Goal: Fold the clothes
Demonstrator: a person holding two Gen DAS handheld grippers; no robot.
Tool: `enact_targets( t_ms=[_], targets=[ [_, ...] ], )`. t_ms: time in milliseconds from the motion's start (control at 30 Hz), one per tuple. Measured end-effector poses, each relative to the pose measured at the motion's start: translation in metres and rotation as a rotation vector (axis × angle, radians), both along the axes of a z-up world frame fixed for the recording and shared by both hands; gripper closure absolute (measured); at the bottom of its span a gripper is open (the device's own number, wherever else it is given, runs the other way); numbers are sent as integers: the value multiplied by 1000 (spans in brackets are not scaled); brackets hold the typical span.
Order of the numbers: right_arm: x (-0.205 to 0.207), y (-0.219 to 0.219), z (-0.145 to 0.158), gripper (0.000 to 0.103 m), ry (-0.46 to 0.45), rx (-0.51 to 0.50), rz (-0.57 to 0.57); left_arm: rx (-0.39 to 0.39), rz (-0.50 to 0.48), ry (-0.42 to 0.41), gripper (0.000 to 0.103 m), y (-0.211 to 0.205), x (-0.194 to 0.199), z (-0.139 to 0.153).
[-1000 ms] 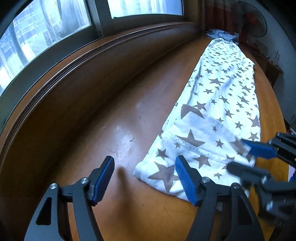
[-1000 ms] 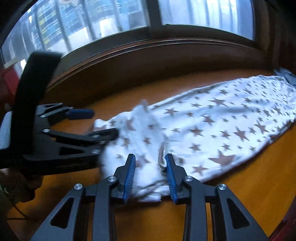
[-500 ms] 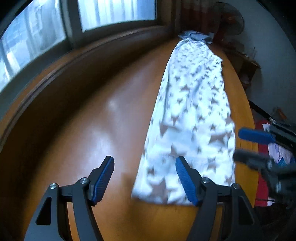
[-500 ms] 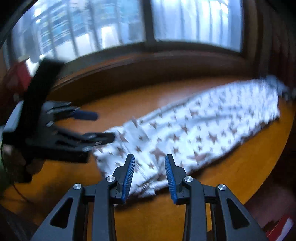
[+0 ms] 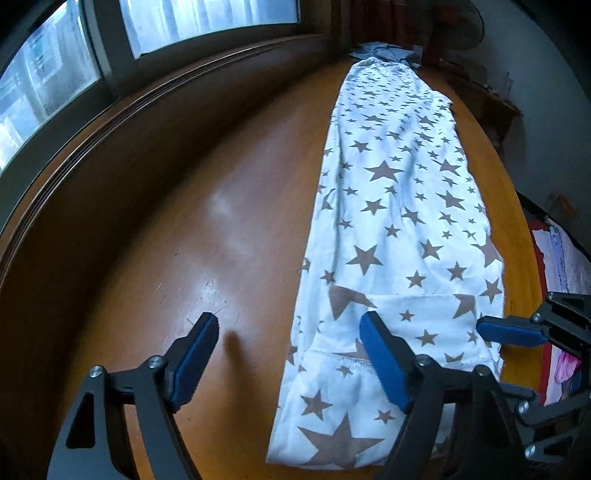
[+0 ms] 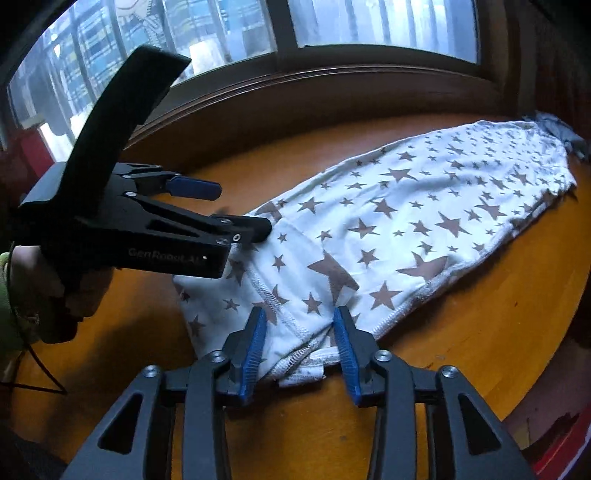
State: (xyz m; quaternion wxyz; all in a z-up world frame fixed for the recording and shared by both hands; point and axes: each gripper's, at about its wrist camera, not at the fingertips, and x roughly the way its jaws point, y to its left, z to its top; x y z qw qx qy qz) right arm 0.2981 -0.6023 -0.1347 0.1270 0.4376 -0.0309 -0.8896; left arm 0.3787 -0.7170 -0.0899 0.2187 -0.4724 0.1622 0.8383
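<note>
Nearest the right wrist camera, the right gripper (image 6: 299, 347) stands with its blue pads apart, straddling the bunched hem corner of the star-print garment (image 6: 388, 236) without pinching it. Just to its left, the left gripper (image 5: 288, 358) is spread wide — one pad over bare wood, the other above the cloth's near end. The garment lies as one long, narrow strip on the wooden counter (image 5: 221, 206), its near end doubled over with a stitched seam showing, and its far end reaching a small grey-blue cloth (image 5: 384, 51), possibly another garment, below the window (image 5: 207, 22).

To fold well, each gripper should take one near corner through both layers, lift evenly, and carry the end straight along the strip so the edges stay aligned.

A second ago the cloth rose rumpled between the right pads; now it lies flatter, and the left gripper has shifted closer over the hem.
</note>
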Motion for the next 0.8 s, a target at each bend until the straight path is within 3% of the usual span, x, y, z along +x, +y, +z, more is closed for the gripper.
enact_targets(
  t_ms=[167, 300, 400, 567, 800],
  targets=[
    [11, -3, 6, 51, 15, -6, 29, -85, -20, 88, 10, 8, 10, -1],
    [12, -3, 7, 46, 17, -24, 49, -140, -50, 77, 10, 11, 10, 3],
    [20, -4, 11, 46, 23, 10, 19, -123, -65, 104, 10, 3, 17, 15],
    [53, -14, 25, 46, 99, 98, -13, -71, -175, 124, 10, -23, 40, 31],
    [85, -62, 17, 46, 101, 275, 43, -2, -352, 89, 10, -43, 77, 17]
  ],
)
